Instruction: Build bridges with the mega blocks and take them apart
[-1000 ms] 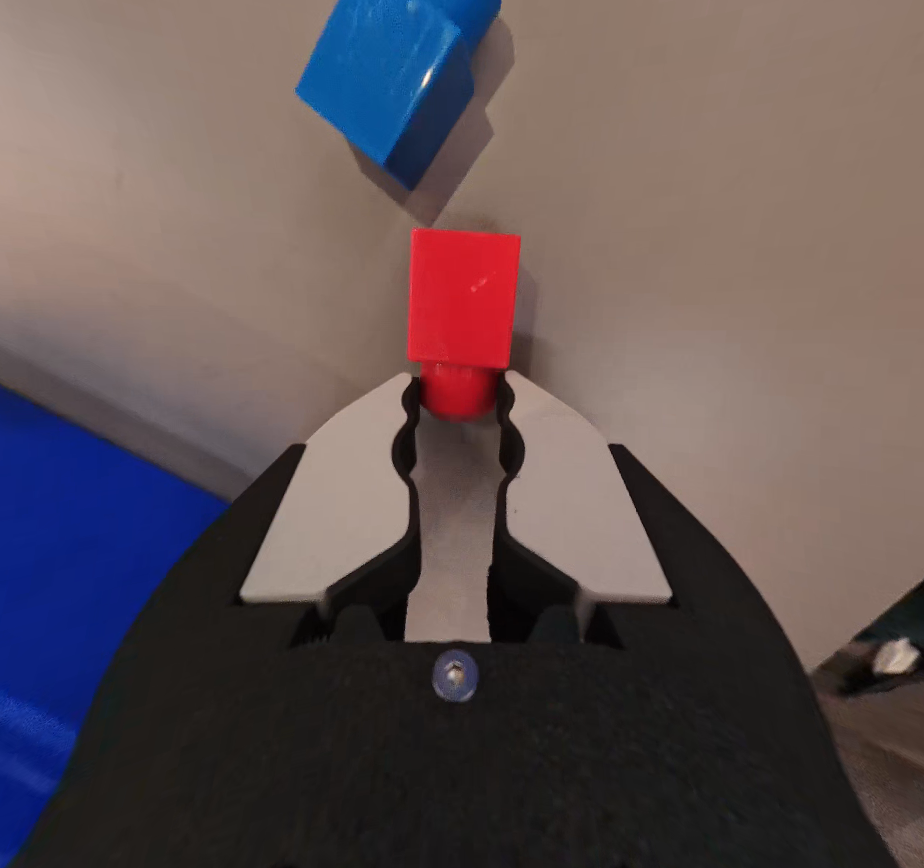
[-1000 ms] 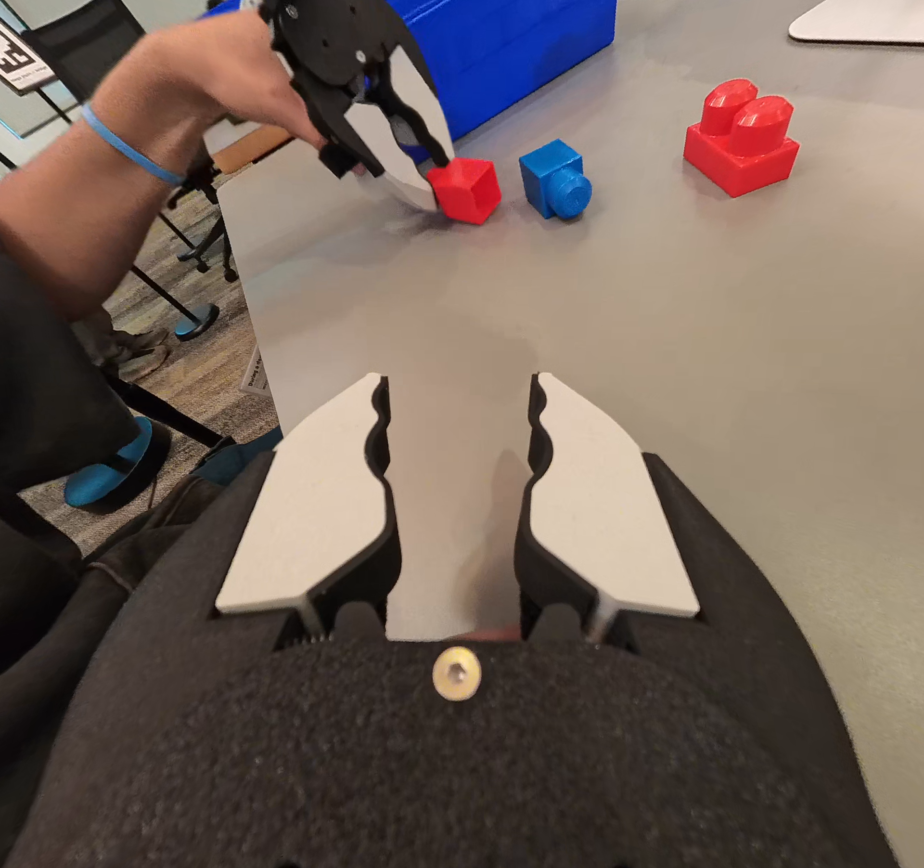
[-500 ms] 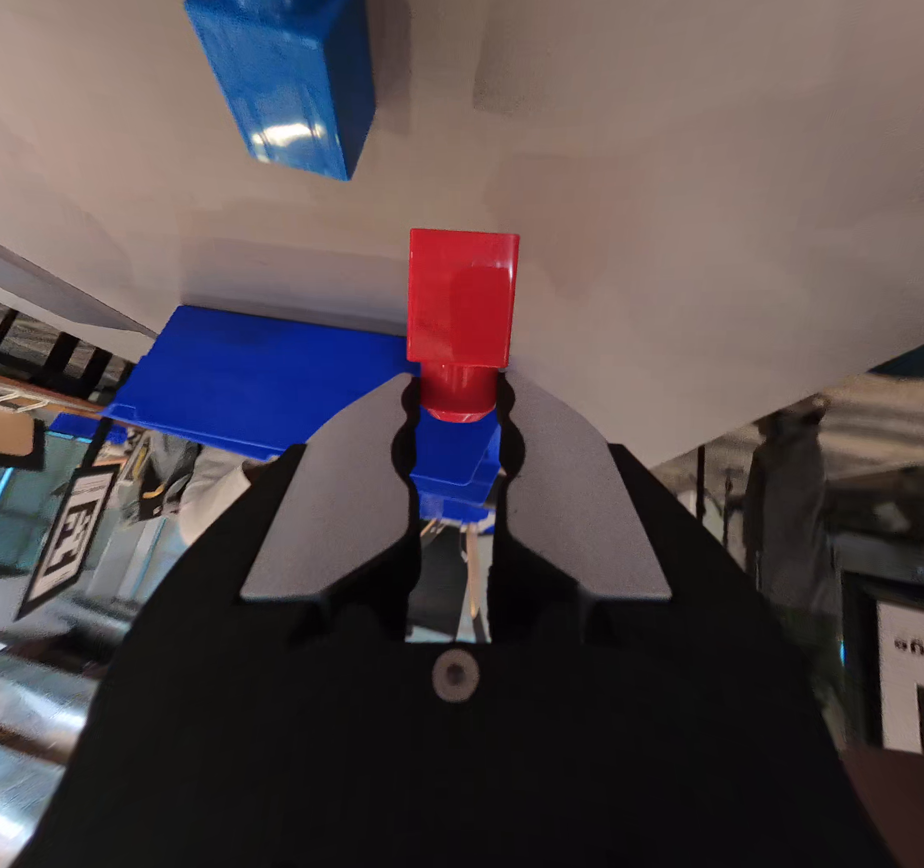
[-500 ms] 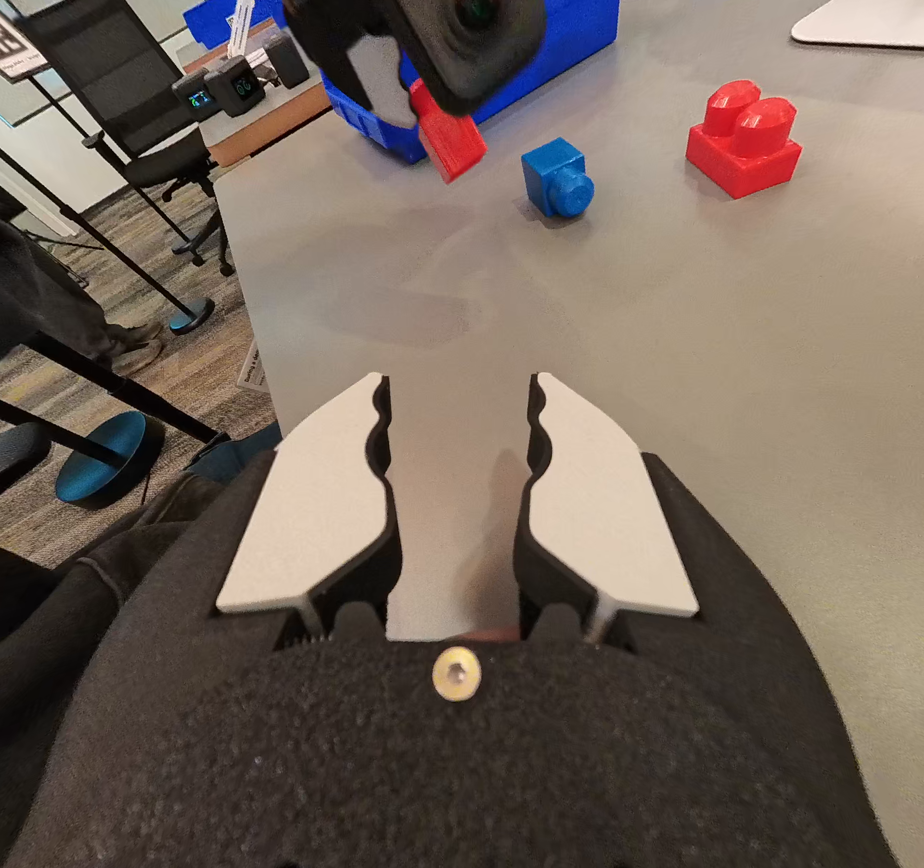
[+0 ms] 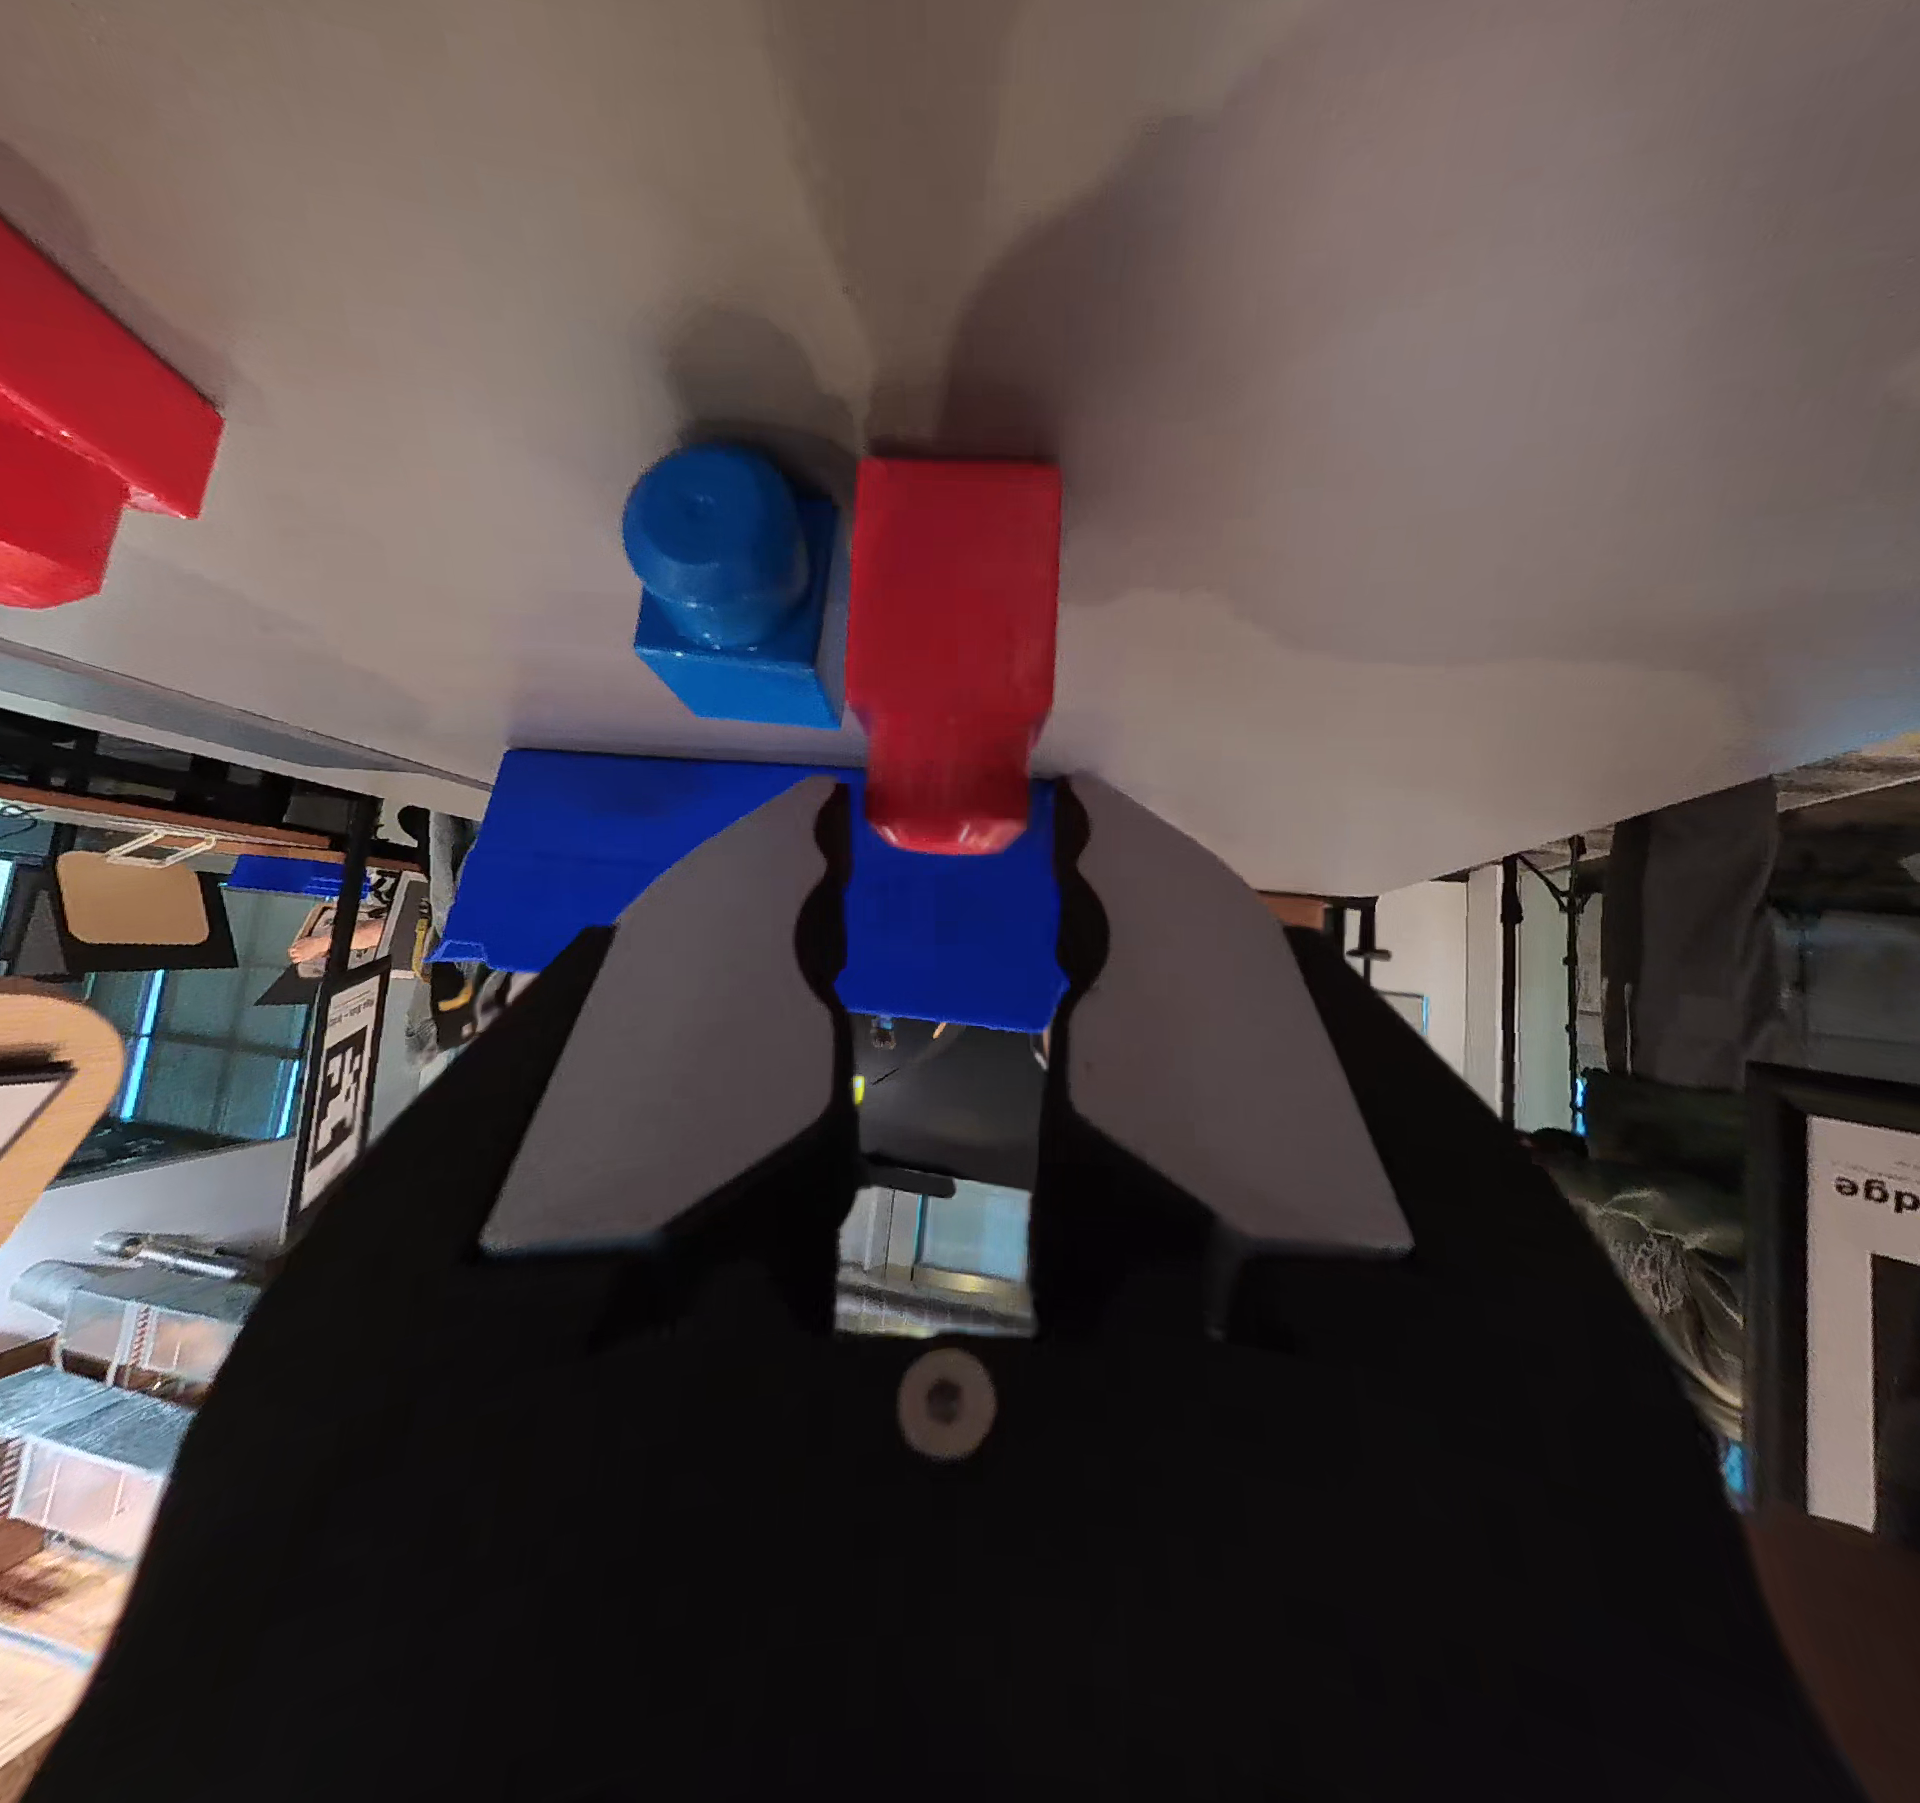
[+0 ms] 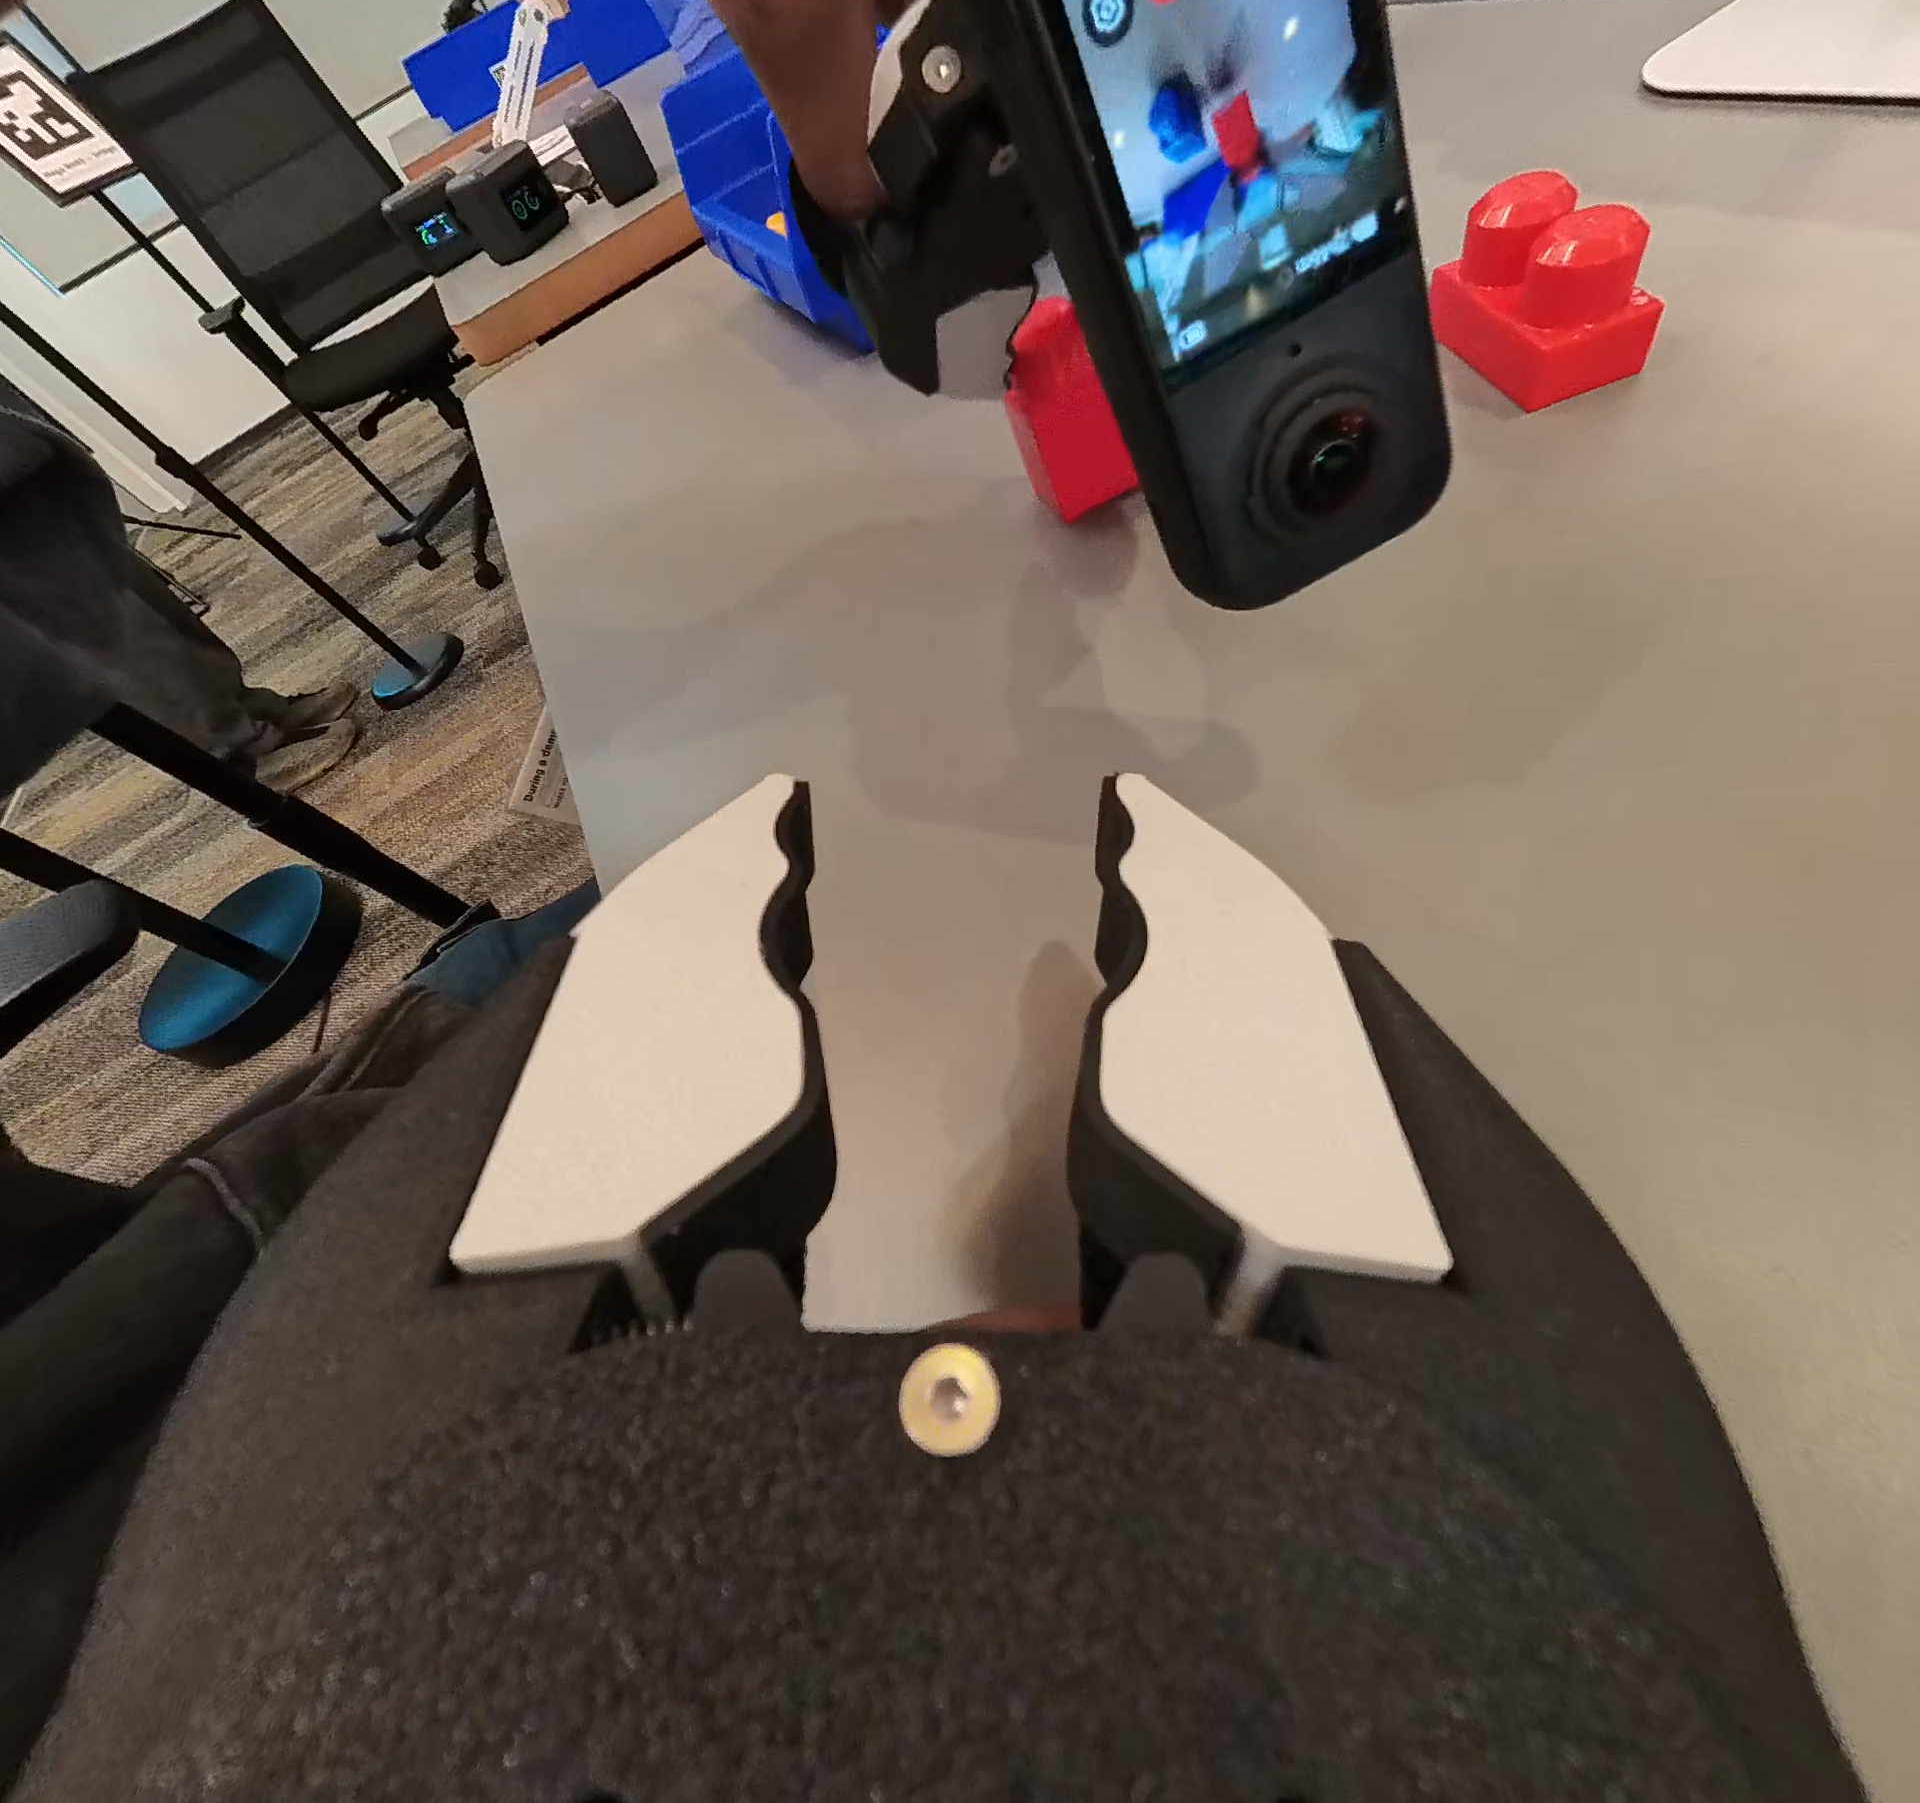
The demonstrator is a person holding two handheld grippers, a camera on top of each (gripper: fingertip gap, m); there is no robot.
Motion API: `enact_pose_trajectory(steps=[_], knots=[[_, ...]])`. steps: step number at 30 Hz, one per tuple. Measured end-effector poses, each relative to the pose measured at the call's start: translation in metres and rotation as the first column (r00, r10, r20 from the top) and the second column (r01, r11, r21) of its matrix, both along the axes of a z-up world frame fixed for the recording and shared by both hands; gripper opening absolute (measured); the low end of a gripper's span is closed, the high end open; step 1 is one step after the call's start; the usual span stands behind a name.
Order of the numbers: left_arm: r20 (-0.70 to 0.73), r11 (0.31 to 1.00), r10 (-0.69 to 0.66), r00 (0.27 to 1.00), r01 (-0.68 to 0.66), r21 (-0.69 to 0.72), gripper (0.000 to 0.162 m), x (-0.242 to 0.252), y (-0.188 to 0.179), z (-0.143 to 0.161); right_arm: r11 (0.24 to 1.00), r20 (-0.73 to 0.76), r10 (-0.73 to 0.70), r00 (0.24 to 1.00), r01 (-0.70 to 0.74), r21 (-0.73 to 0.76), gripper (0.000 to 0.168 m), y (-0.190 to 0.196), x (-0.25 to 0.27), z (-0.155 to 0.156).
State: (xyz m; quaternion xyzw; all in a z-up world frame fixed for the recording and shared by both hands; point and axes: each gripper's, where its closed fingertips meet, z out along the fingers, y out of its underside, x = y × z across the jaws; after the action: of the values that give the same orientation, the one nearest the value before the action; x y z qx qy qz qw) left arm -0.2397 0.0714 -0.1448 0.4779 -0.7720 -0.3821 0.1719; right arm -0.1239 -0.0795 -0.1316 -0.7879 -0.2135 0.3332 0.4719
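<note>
The left gripper (image 5: 948, 823) pinches the single-stud red block (image 5: 951, 600) by its stud, setting it on the grey table (image 5: 1351, 299) just beside the blue one-stud block (image 5: 732, 590). Light, rigid and glossy, it likely slips from a stud hold; its flat sides seem safer. The right gripper (image 6: 951, 797) hangs spread and empty.

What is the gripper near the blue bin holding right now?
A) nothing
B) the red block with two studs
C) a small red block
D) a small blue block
C: in the left wrist view the left gripper is shut on the stud of the small red block, while the small blue block lies beside it on the table.
</note>
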Motion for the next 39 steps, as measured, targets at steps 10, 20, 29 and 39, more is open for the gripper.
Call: enact_pose_trajectory(steps=[10, 20, 29, 39], knots=[[0.496, 0.976, 0.203, 0.844, -0.137, -0.167, 0.065, 0.004, -0.003, 0.027, 1.0, -0.001, 0.002, 1.0, -0.002, 0.001, 0.052, 0.0, 0.0, 0.0], [0.91, 0.929, 0.363, 0.202, -0.158, -0.335, 0.078, -0.022, -0.005, 0.011, 1.0, 0.008, 0.009, 1.0, -0.009, -0.026, 0.052, 0.0, -0.001, -0.004], [0.948, 0.948, 0.315, -0.042, -0.039, -0.317, 0.07, 0.016, -0.013, -0.018, 1.0, 0.011, 0.004, 1.0, -0.004, -0.022, 0.051, 0.0, -0.001, -0.004], [0.892, 0.906, 0.423, -0.159, 0.093, -0.413, 0.035, 0.029, -0.018, -0.018, 0.999, -0.017, 0.013, 1.0, -0.014, -0.04, 0.05, 0.0, 0.0, -0.003]])
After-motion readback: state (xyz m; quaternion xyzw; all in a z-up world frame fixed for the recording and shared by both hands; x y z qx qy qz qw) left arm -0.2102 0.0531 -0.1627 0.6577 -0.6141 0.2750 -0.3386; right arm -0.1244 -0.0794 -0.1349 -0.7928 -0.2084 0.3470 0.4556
